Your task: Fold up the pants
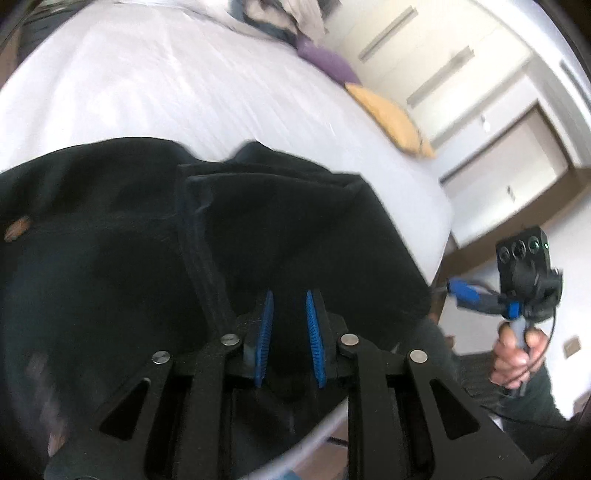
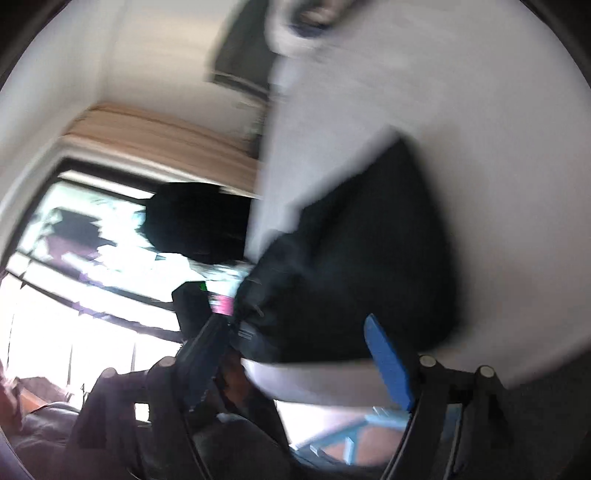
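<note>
Both views are blurring with motion, the right wrist view badly enough that fabric detail is washing out. The black pants (image 1: 155, 258) are lying folded into a bundle at the near corner of the white bed (image 1: 184, 85), their near side running under the left gripper (image 1: 289, 332) and out of sight. The left gripper is hanging just over the cloth with its blue pads (image 1: 264, 332) a little apart, nothing visibly pinched between them. The right gripper (image 1: 461, 288) is standing off the bed's right edge, held in a hand (image 1: 517, 354), its tongs spreading wide and empty; in its own view only one blue pad (image 2: 388, 362) is showing clearly, the other lost in dark blur. The far stretch of mattress is lying open and bare, with a purple cushion (image 1: 328, 62), a yellow cushion (image 1: 391, 118) and a heap of clothes (image 1: 284, 14) along the far right edge, the heap cut off by the frame. No writing is readable anywhere.
</note>
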